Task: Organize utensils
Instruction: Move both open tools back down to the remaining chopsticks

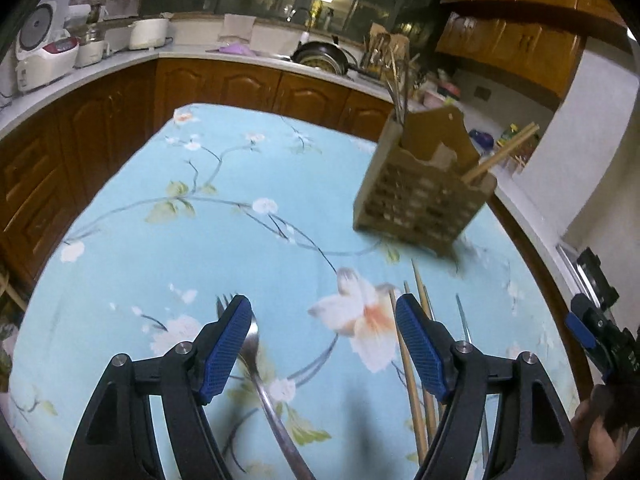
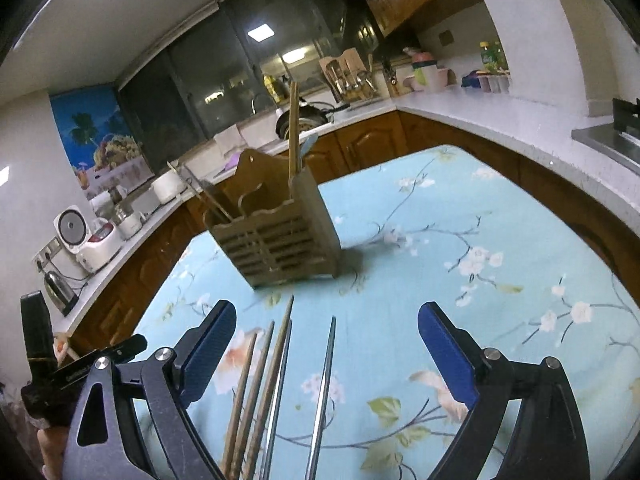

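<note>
A wooden slatted utensil holder stands on the blue flowered tablecloth, with chopsticks and metal handles sticking out of it. My left gripper hangs open just above the cloth. A metal fork lies under its left finger, and wooden chopsticks lie under its right finger. My right gripper is open wide over wooden chopsticks and metal chopsticks that lie between its fingers, untouched. Neither gripper holds anything.
Brown cabinets and a white counter wrap around the table's far sides, carrying a rice cooker, pots and a pan. The right gripper shows at the left wrist view's right edge. Open cloth lies left of the holder.
</note>
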`<state>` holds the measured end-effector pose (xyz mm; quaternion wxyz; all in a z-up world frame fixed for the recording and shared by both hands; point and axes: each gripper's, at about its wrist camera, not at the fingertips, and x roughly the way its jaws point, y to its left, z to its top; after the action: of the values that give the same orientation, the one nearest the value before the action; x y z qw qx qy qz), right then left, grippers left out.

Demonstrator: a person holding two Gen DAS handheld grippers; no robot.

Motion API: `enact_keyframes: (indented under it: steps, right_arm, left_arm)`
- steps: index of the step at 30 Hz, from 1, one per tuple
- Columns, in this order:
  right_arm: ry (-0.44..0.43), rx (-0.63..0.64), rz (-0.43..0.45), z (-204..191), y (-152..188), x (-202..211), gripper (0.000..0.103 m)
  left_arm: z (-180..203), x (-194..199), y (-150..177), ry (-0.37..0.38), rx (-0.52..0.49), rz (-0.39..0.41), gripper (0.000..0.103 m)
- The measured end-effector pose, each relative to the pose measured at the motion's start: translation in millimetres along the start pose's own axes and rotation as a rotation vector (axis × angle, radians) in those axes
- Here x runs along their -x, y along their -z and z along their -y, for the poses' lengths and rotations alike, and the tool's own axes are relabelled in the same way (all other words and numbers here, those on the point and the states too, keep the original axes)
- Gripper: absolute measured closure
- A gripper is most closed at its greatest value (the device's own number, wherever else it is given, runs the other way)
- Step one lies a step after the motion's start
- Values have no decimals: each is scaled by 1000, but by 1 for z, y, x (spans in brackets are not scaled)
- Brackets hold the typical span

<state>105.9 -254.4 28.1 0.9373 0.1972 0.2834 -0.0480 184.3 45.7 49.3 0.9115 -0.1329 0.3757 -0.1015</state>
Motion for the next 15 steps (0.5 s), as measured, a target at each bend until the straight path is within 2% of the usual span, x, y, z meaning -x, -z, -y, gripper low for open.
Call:
enact_keyframes:
  steps: [15]
  right_arm:
    - [2,-2,-52,-1,11,-11,9]
  left_arm:
    - [14,-13,5,-9,-44,-92,29]
